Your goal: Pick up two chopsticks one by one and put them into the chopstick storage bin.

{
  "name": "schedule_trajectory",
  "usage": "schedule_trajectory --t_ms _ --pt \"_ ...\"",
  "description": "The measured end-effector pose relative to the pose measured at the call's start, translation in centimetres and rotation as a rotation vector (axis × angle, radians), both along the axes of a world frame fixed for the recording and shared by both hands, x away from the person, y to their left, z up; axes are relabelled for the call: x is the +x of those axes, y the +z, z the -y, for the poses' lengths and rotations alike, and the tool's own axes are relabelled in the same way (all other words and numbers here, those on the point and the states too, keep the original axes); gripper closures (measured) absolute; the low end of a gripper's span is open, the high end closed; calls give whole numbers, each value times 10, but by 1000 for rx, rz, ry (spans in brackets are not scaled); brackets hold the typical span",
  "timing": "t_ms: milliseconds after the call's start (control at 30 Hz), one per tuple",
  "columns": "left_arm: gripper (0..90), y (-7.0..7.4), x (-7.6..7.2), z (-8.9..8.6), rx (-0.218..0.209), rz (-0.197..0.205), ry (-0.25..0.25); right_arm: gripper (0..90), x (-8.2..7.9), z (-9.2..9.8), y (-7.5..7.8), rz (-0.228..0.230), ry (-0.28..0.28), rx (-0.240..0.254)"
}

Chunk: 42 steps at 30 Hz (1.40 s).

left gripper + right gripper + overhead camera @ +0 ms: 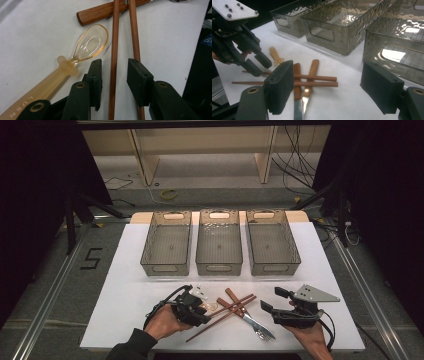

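Observation:
Two brown wooden chopsticks (227,312) lie side by side on the white table, crossing two wooden-handled utensils (297,71), one of them a fork (260,329). My left gripper (202,312) is low over the chopsticks. In the left gripper view its jaws (115,65) straddle one chopstick (113,50) without pressing it, while the other chopstick (133,37) runs under the right jaw. An amber plastic spoon (91,45) lies just left of those jaws. My right gripper (272,299) hovers right of the pile, its jaws (328,75) wide open and holding nothing.
Three smoky transparent bins (166,265) (219,266) (274,266) stand in a row behind the utensils, all holding nothing. The white sheet (125,295) ends near my hands. Beyond the table are black stands and cables on the floor.

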<state>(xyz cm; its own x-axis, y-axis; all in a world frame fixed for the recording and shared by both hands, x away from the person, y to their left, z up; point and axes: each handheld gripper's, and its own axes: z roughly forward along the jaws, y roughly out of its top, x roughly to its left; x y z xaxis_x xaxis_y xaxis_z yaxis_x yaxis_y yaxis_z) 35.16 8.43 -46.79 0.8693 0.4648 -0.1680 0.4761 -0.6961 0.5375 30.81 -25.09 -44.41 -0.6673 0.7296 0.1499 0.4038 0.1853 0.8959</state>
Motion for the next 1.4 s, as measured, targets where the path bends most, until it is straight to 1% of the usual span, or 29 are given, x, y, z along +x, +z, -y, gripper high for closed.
schedule_trajectory --t_ms 33,67,133,200,400,500,567,667,700,800,900,1000,1067,1133,1267,1300,1400 --pt "646 0 0 1 9 0 -9 274 0 0 0 0 0 0" --pt "664 -1 0 2 9 6 -11 275 0 0 -1 -5 1 1" --pt "673 -1 0 4 16 11 -16 275 1 0 -1 -5 0 -1" --pt "694 -1 1 6 38 18 -23 276 1 0 -1 -8 0 -1" --pt "731 -4 2 11 44 23 -43 279 0 1 -1 -7 1 -3" --pt "739 -5 3 14 47 20 -41 279 0 1 -1 -8 0 -4" --pt "742 -5 3 14 51 27 -46 279 0 1 -1 -7 0 -4" --pt "776 -5 3 16 58 39 -47 281 0 1 -1 -8 -1 -5" --pt "776 -5 3 17 67 48 -53 281 0 1 -1 -8 -1 -5" --pt "826 -5 1 18 74 69 -55 286 0 1 -1 -10 -5 -7" --pt "831 -5 0 19 80 83 -64 287 0 1 -1 -9 -6 -7" --pt "839 -5 -1 19 76 88 -75 288 0 1 -1 -7 -6 -7" --pt "841 -5 -2 19 77 105 -81 290 0 1 -1 -6 -6 -8" --pt "842 -3 -3 19 75 106 -88 292 0 1 -1 -6 -10 -5" --pt "843 -3 -2 17 76 115 -77 292 0 2 -1 -8 -11 -3" --pt "843 -2 -1 16 66 112 -72 292 0 2 -1 -8 -11 -2" --pt "844 1 -1 14 60 123 -69 292 0 1 -1 -6 -12 -2"
